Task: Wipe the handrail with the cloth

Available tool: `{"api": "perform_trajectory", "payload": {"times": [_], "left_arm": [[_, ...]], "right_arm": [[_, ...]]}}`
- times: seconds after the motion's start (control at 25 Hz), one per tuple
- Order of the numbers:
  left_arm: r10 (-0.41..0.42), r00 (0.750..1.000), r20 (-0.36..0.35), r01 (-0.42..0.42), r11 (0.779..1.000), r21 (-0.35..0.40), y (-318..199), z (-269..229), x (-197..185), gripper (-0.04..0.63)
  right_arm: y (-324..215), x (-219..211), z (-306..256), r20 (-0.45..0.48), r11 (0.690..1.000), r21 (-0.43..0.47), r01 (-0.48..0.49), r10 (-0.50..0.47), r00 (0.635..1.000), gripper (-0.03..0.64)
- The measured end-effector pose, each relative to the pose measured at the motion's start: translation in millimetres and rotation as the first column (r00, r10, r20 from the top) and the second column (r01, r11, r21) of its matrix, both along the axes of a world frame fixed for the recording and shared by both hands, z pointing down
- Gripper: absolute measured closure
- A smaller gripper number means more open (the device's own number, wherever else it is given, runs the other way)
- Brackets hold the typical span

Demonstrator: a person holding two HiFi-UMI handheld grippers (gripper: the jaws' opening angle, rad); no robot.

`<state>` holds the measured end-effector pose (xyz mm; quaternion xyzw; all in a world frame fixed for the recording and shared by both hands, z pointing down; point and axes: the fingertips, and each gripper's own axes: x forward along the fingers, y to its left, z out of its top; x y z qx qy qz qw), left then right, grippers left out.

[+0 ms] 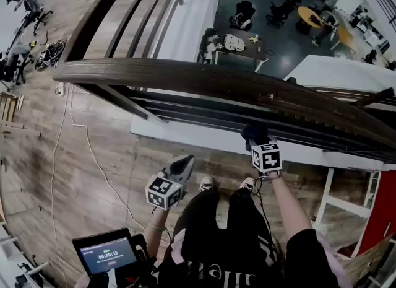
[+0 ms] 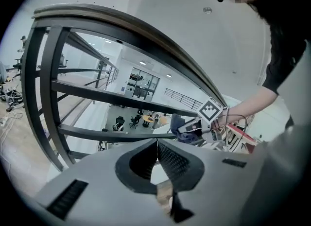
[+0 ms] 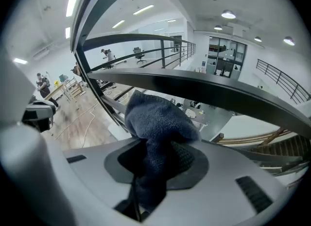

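Right gripper (image 1: 255, 139) has its fingers clamped on the cloth (image 3: 156, 120), below the handrail (image 1: 185, 75). Best bring it on top, press flat, sweep along the curve. Left gripper (image 1: 183, 165) hangs low, fingers together, empty.

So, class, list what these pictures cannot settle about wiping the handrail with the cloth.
1. Whether the cloth touches the handrail: head view, the dark cloth merges with the dark bars behind it.
2. The handrail's right end: head view, cut off by the frame edge.
3. The cloth's lower end: right gripper view, buried in the right claw.
4. The screen's smaller print: head view, too small.
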<state>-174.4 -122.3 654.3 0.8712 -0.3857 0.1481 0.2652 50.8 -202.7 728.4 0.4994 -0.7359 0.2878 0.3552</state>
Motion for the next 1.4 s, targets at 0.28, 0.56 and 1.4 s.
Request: {"api": "perform_trajectory", "payload": {"times": [0.28, 0.56, 1.4], "left_arm": [[-0.061, 0.998, -0.016, 0.061, 0.998, -0.003, -18, 30, -97, 0.595], [-0.117, 0.993, -0.023, 0.116, 0.993, -0.025, -7, 59, -148, 0.595], [-0.166, 0.986, -0.017, 0.164, 0.982, -0.089, 18, 108, -140, 0.595]], "right_arm": [[-52, -163, 23, -0.025, 0.98, -0.019, 0.196, -0.196, 0.98, 0.508], [-89, -270, 49, -0.07, 0.938, -0.013, 0.345, -0.345, 0.936, 0.508], [-125, -282, 93, -0.075, 0.963, 0.054, 0.266, -0.261, 0.962, 0.508]]}}
